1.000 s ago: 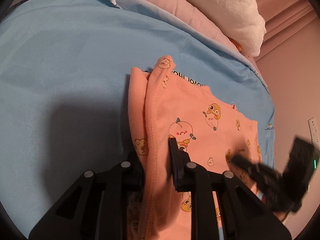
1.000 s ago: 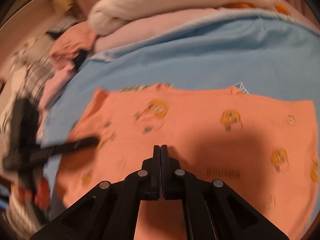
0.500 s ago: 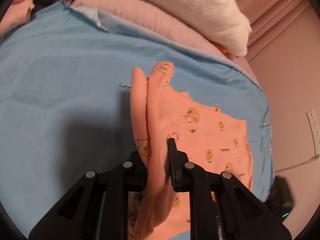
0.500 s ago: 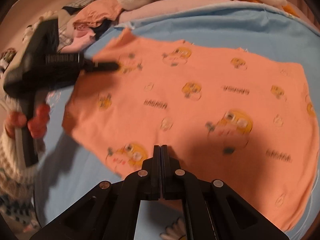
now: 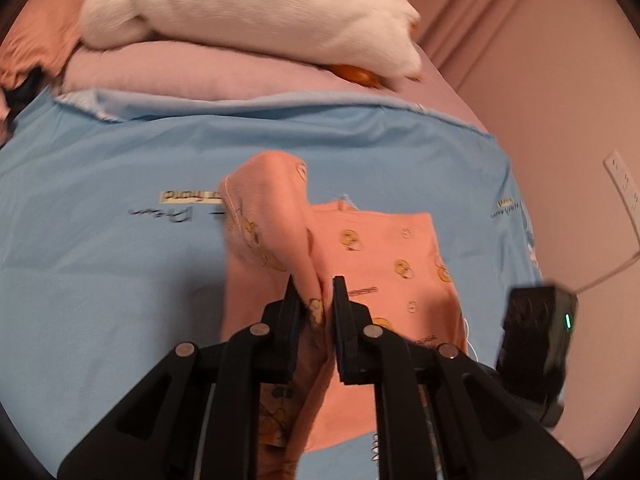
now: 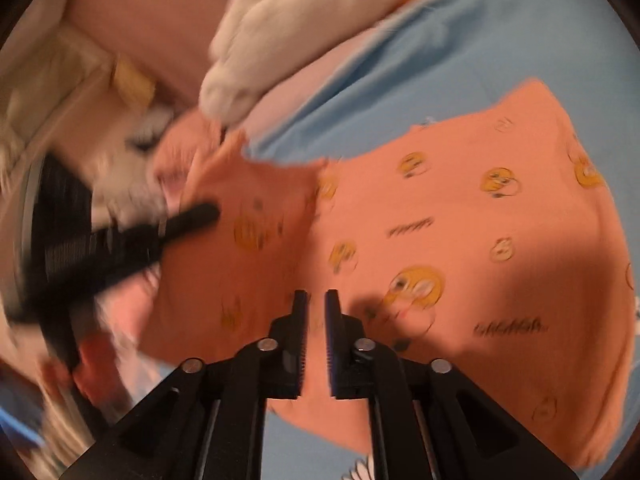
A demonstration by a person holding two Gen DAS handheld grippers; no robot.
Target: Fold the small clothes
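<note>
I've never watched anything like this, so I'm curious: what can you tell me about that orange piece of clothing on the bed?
The orange garment is small, of soft knit-looking cloth, printed with yellow cartoon faces and short dark lettering. Most of it lies spread on the blue sheet. One stitched edge is lifted into a fold, pinched by the left gripper. The right gripper hovers above it, slightly open, holding nothing. The right view is blurred, so finer details are unclear.
</note>
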